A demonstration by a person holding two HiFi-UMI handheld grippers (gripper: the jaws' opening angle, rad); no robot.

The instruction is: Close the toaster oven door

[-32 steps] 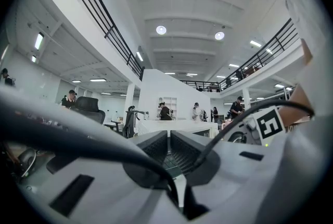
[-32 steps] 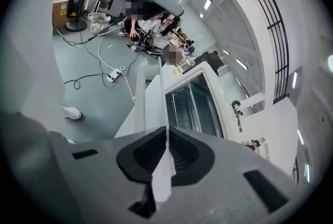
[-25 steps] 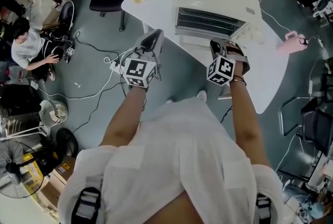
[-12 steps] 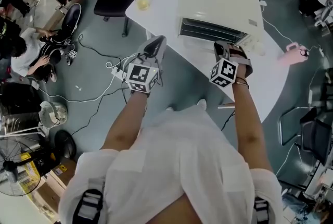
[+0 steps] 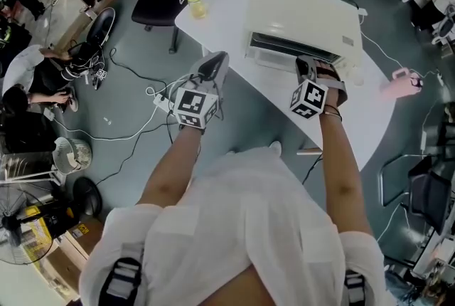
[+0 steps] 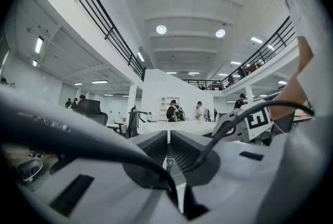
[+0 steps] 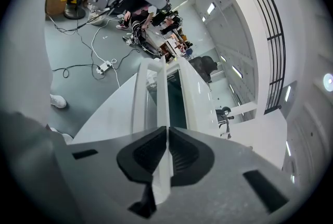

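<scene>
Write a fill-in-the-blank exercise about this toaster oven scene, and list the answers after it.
1. The right tongs are shut on the ____ of the toaster oven door.
2. The left tongs are shut and hold ____.
3. The toaster oven stands on a white ____.
4. The bottle holds a ____ liquid.

Answers: handle; nothing; table; yellow.
</scene>
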